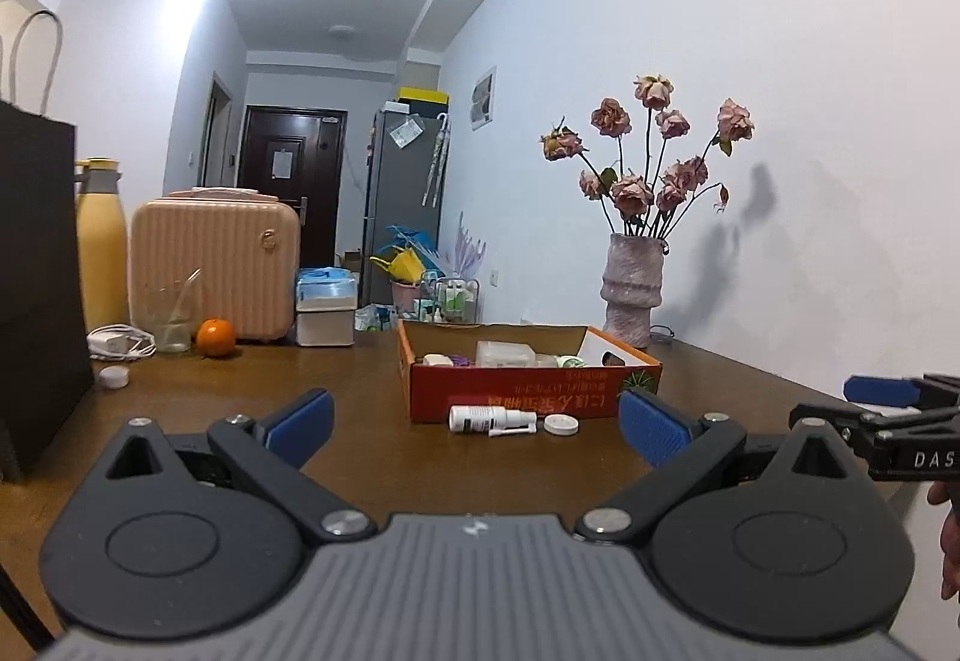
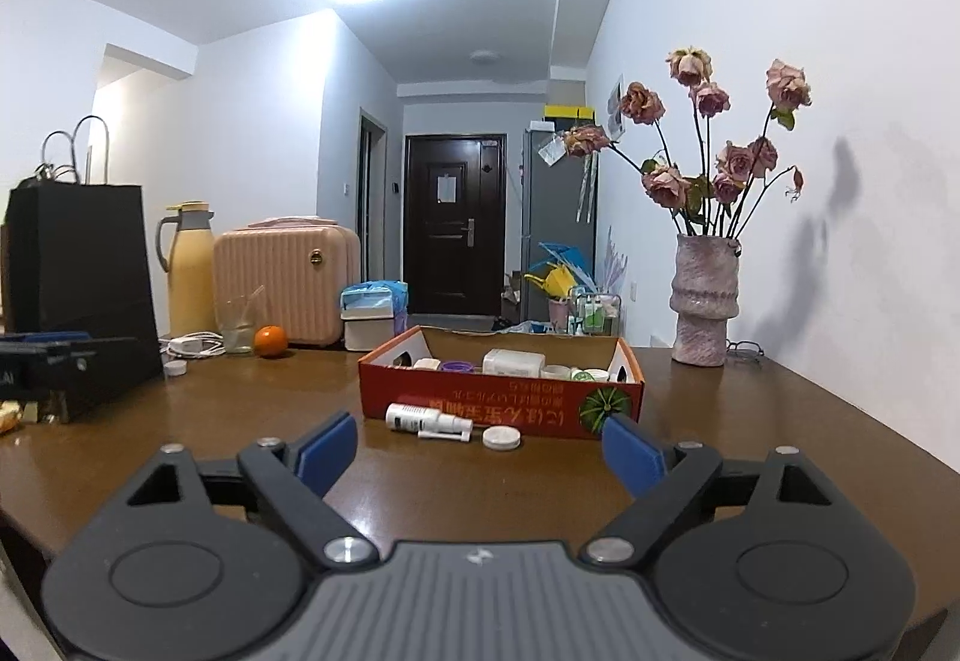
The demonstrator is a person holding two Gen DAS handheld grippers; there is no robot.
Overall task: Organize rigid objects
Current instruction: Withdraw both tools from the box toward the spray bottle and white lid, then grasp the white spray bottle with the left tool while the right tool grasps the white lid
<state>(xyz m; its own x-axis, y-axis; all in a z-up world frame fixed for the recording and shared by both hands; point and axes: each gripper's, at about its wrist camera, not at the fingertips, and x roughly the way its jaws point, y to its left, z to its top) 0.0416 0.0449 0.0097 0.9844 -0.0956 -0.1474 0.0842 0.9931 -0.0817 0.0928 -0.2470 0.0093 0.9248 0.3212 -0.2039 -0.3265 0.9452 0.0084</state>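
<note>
A: Logging status. Sitting mid-table: red cardboard box (image 2: 501, 402), already holding a white case (image 2: 513, 363), small jars and a purple lid.

B: Still waiting outside: white spray bottle (image 2: 427, 419) lying on its side just in front of the box's near wall, round white lid (image 2: 501, 439) just right of it. Not yet touched.

A: Left gripper (image 1: 477, 415): blue pads spread wide, nothing between them, hovering near, aiming at the bottle. Right gripper (image 2: 480, 448): pads likewise apart, empty, facing the same two items.

B: Judging partly done; two pieces remaining. Leaving orange (image 2: 269, 342), glass, charger, far left, alone, probably.
</note>
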